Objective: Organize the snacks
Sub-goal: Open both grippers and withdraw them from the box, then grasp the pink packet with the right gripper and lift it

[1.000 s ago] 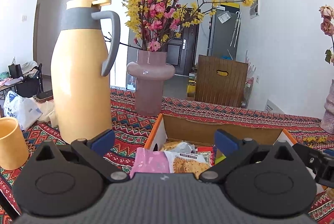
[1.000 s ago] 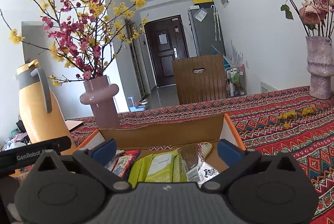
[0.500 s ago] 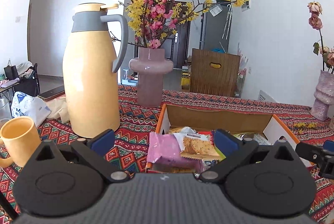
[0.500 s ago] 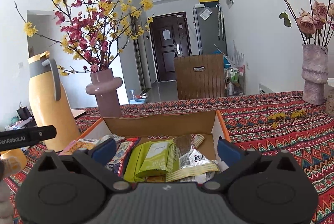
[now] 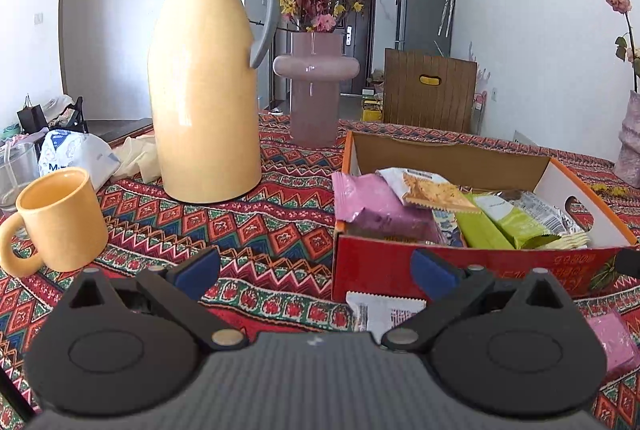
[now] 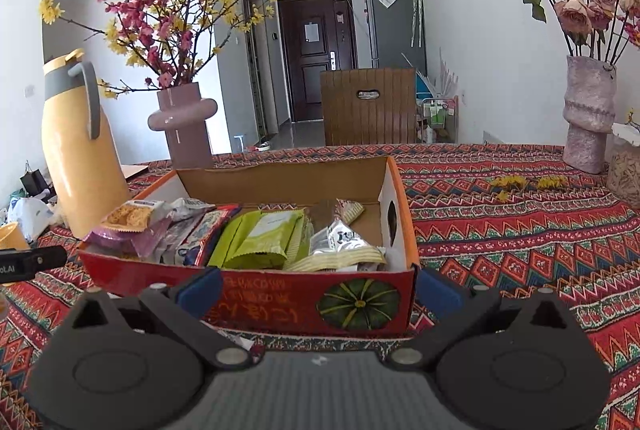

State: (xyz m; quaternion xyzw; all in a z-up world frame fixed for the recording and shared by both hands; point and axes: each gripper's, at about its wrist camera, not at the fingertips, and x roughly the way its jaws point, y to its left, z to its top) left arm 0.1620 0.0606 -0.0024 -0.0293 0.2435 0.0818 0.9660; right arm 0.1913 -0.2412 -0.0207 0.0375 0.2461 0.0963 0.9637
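While most packets already lie in the box, the step looks like gathering strays.
Left wrist: left gripper [image 5: 314,272] hovers, jaws wide and empty, over a white packet [image 5: 384,312] on the worktop [image 5: 260,230], near the snack box [image 5: 472,262].
Right wrist: right gripper [image 6: 320,290], jaws wide, empty, faces the box.
Next: lower, close on packet.

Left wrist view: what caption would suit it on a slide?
Open left gripper facing a snack box, one white packet lying before it.

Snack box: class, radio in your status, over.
Both hand-held grippers open, empty: left, right. Snack box holds packets. White packet lies outside, before the box. Nothing blocking it.
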